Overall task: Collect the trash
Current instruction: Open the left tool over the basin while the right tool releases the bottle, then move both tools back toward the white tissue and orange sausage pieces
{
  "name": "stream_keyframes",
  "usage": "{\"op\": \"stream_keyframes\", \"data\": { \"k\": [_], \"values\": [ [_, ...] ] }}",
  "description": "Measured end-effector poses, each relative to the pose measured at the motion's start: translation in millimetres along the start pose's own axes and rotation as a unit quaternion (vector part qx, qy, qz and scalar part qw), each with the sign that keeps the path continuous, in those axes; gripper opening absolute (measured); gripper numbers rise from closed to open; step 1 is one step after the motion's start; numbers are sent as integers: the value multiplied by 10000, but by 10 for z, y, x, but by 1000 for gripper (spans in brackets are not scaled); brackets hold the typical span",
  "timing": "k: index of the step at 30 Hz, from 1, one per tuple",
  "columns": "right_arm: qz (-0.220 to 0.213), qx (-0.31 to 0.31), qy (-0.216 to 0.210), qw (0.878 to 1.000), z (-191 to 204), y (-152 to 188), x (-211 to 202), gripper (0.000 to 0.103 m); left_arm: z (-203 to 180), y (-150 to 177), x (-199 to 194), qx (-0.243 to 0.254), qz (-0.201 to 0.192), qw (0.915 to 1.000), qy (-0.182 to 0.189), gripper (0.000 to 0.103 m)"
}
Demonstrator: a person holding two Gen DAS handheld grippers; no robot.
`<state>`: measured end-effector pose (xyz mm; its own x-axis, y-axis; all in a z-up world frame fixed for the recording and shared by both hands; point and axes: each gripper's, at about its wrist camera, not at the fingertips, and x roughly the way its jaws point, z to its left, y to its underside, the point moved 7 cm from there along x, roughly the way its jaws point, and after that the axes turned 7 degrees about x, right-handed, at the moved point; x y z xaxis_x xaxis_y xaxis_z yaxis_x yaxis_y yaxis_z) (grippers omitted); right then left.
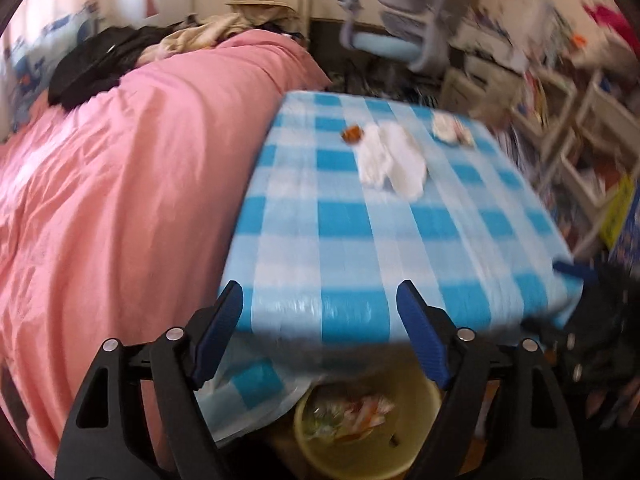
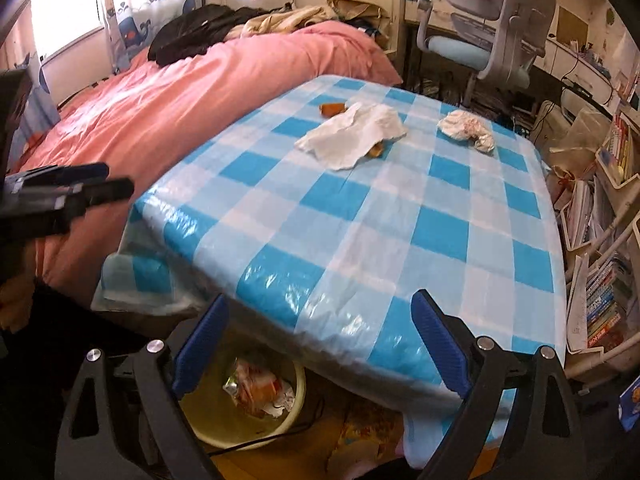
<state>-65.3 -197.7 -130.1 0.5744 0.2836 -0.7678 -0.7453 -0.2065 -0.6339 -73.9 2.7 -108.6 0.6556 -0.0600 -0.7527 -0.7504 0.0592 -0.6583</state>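
Observation:
A blue-checked table carries trash at its far side: a flat white tissue, a crumpled white wrapper, an orange scrap and a second orange bit under the tissue's edge. In the left wrist view the same tissue, wrapper and orange scrap lie far ahead. Below the table's near edge stands a yellow bin holding wrappers. My left gripper and my right gripper both hover open and empty above the bin, at the table's near edge.
A bed with a pink cover flanks the table on the left, dark clothes piled on it. A grey desk chair stands behind. Shelves with books crowd the right side. The other gripper's fingers show at the left edge.

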Motion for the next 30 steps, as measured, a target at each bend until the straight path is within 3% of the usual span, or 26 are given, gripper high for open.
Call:
{"op": "stream_keyframes", "data": {
  "k": [7,17,24,30],
  "values": [
    [-42,131,-39,9999,-45,-37,73,88,43,-481,261,-147,-220,9995,-176,76],
    [-193,781,-147,9966,-197,-343,272,88,-54,-994,723,-92,-193,9997,-144,76],
    [-151,641,-275,9975,-19,-472,462,88,-74,-1250,966,18,-163,9997,-174,77],
    [-108,474,-301,9984,88,-534,580,88,56,-1363,1129,-206,-62,9996,-160,78]
  ]
}}
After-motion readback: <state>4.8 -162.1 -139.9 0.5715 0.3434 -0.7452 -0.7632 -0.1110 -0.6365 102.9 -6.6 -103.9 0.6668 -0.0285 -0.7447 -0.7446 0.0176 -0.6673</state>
